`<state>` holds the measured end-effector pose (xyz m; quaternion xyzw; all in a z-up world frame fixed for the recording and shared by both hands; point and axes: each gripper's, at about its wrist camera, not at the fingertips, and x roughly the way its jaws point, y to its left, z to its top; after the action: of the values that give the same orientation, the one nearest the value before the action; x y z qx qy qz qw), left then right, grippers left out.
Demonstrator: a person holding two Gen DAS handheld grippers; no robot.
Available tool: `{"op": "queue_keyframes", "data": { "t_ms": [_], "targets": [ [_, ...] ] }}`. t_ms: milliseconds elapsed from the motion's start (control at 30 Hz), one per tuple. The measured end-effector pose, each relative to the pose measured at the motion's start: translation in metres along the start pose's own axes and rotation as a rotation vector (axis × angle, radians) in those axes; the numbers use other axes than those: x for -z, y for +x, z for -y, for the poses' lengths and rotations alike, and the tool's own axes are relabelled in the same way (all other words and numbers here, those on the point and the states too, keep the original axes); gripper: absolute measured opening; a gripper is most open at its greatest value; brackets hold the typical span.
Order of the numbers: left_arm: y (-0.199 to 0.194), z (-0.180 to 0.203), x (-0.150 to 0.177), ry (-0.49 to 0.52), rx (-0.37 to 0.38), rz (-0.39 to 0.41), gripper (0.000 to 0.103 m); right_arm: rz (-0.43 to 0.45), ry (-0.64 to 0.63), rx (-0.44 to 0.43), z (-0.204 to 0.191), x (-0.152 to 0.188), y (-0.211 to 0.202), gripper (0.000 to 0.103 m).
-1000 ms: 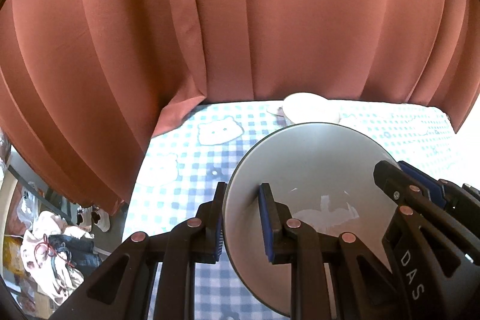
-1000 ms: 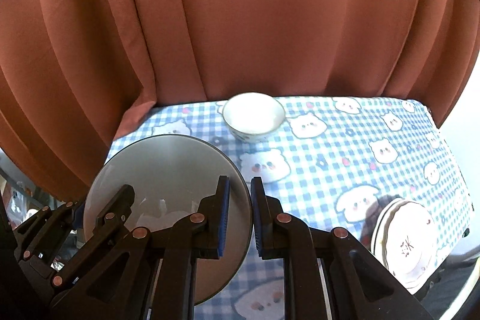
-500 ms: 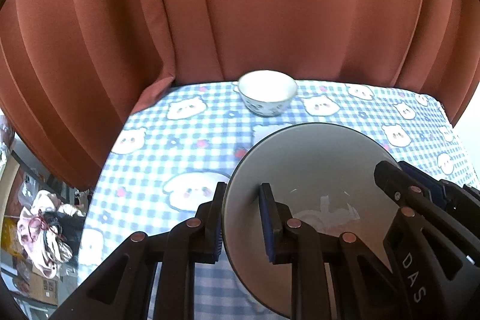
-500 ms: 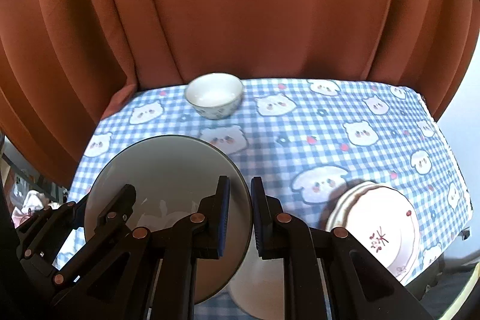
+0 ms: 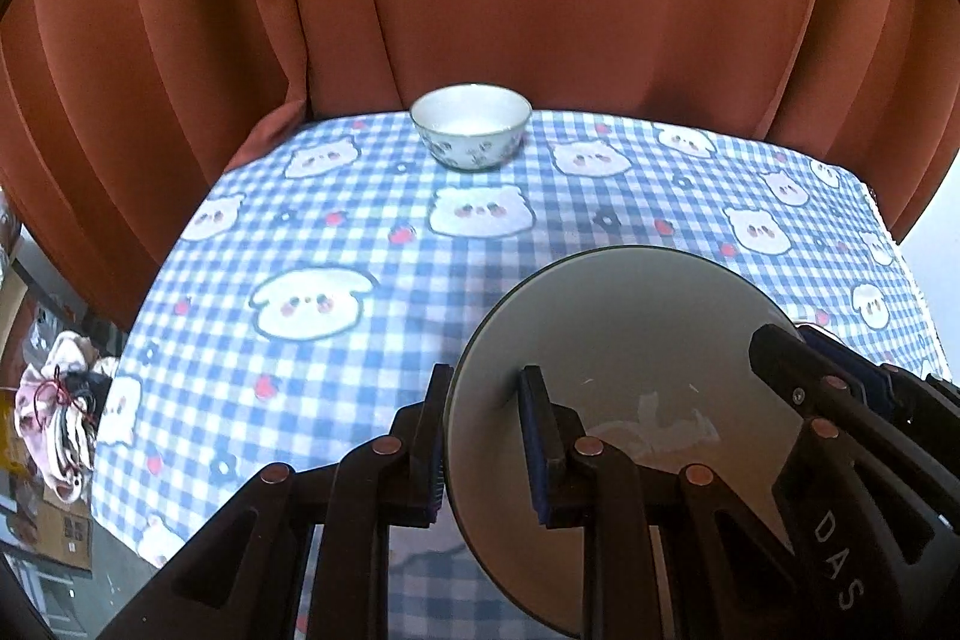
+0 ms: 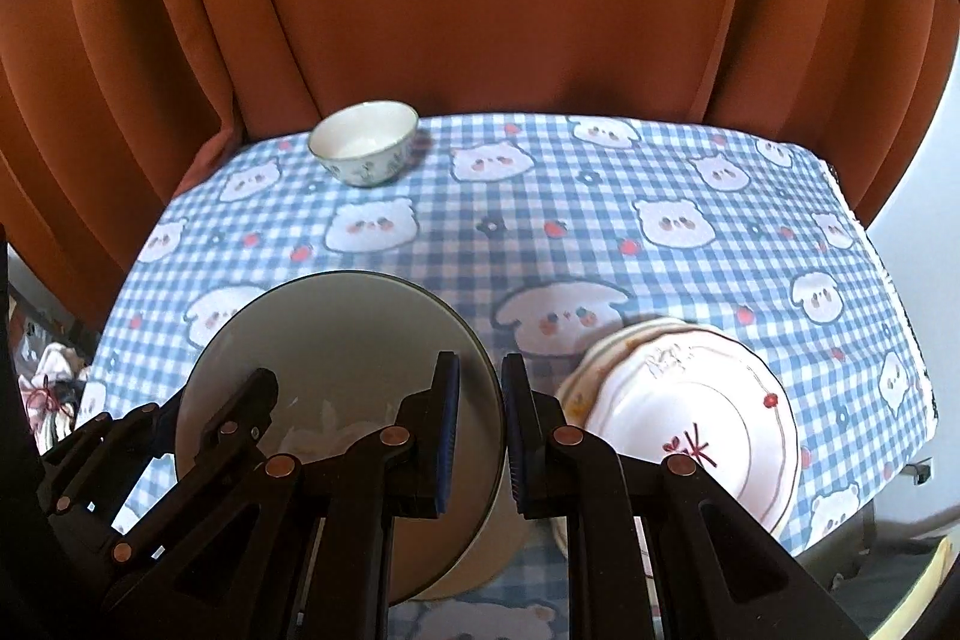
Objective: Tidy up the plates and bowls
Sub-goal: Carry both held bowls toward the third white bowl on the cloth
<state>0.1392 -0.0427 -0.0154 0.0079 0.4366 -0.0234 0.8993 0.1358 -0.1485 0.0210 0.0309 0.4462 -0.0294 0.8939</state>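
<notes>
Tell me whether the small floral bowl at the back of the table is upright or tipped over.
Upright. The floral bowl sits on its base on the checked tablecloth, its open rim facing up.

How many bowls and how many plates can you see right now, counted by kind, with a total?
Bowls: 2, the big grey bowl clamped by the left tool and right tool, and the small floral bowl.
Plates: at least 2, stacked as the plate stack.
Total: at least 4.
</notes>
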Motion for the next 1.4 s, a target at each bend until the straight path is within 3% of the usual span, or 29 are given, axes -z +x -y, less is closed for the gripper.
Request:
{"op": "queue_keyframes", "data": {
  "t_ms": [533, 967, 1200, 1400],
  "targets": [
    [0.028, 0.016, 0.026, -0.05, -0.006, -0.119, 0.019, -0.11, -0.045, -0.024, 0.022, 0.019, 0.03, 0.018],
    [0.042, 0.01, 0.026, -0.053, -0.065, -0.155, 0.019, -0.165, -0.079, -0.061, 0.014, 0.018, 0.053, 0.018],
    [0.054, 0.013, 0.032, -0.046, -0.059, -0.208, 0.019, -0.2, -0.071, -0.064, 0.016, 0.023, 0.064, 0.018],
    [0.053, 0.015, 0.035, -0.033, -0.065, -0.195, 0.019, -0.193, -0.071, -0.065, 0.018, 0.028, 0.064, 0.018]
  ]
}}
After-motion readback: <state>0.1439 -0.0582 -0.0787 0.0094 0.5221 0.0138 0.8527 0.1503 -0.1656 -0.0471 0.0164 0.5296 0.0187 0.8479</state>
